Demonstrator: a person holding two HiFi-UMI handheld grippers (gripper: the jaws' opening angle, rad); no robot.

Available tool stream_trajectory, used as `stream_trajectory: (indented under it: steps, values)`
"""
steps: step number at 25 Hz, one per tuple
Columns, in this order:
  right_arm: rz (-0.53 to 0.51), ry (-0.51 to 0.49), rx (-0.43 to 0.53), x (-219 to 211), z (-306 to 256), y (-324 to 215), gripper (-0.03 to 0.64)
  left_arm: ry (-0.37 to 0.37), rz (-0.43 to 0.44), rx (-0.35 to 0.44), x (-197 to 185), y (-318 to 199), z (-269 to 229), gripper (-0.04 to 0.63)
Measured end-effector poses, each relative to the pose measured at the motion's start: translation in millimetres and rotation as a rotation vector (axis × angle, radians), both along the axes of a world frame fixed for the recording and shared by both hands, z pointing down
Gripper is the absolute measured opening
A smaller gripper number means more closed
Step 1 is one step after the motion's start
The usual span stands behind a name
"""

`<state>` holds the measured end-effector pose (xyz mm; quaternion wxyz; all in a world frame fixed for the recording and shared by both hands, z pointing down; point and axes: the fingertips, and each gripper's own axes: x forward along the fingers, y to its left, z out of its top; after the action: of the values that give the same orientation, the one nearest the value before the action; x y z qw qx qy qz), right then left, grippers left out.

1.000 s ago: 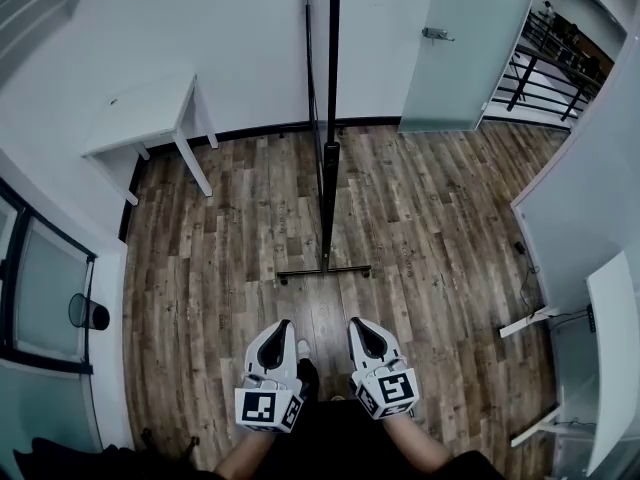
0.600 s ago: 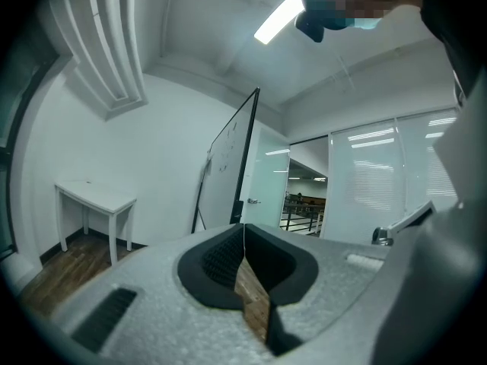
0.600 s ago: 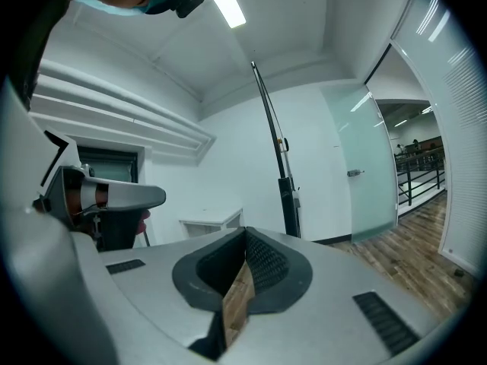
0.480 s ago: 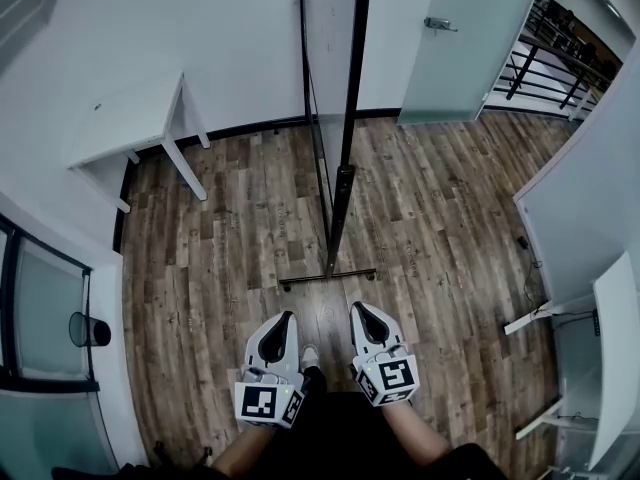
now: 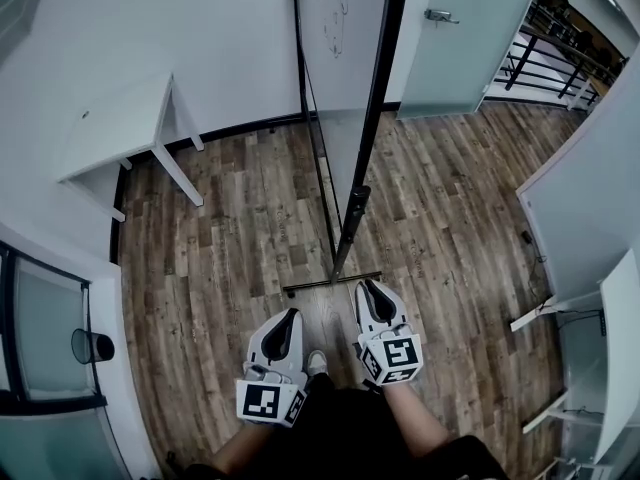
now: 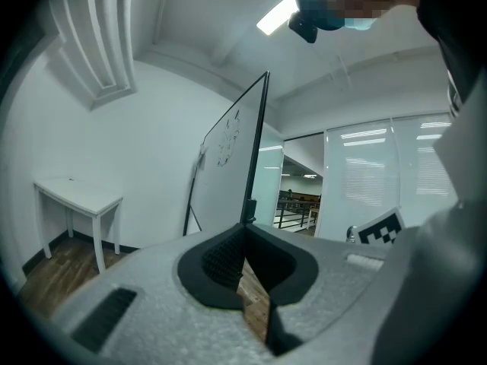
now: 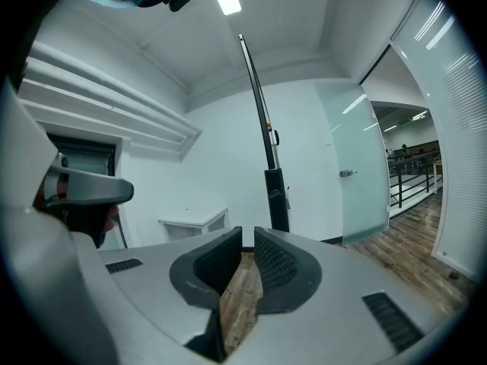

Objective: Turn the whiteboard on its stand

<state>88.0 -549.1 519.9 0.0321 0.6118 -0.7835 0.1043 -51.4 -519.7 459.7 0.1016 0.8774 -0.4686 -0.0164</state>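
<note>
While the whiteboard (image 5: 340, 78) stands edge-on to the person in the middle of the room, its white face with a few faint scribbles is turned to the left, and its black upright post (image 5: 374, 108) runs down to a short foot bar (image 5: 332, 284) lying on the wooden floor (image 5: 230, 238). Just on the near side of that bar, the left gripper (image 5: 286, 320) and the right gripper (image 5: 371, 290) are held side by side and clear of the stand, both aimed at it. The left gripper's ribbed pads meet at the tips with nothing between them. The right gripper's pads are closed to a thin slit, also empty; the post rises straight ahead of them in the right gripper view. Farther out, a small white table (image 5: 120, 123) stands against the far left wall. A frosted glass door (image 5: 465, 43) with a metal handle stands at the far right, and a dark railing (image 5: 545, 68) shows beyond it.
</note>
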Motion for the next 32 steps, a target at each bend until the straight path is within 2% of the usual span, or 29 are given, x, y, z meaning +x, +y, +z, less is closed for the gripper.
stream_trajectory:
  steps: [2,6,11,20,32]
  values:
    - [0.014,0.006,-0.002,0,6,-18,0.018,0.0,0.008,0.004,-2,-9,2,0.018]
    - [0.028,0.017,-0.03,2,19,-57,0.105,-0.002,0.02,-0.014,-4,-27,10,0.018]
    - [0.07,0.038,-0.059,13,38,-96,0.144,-0.001,0.021,-0.026,-4,-39,14,0.018]
    - [0.108,0.083,-0.146,26,87,-146,0.193,-0.002,0.018,-0.048,-8,-47,23,0.018]
    - [0.117,0.116,-0.153,26,96,-181,0.204,0.001,0.007,-0.062,-16,-51,28,0.018]
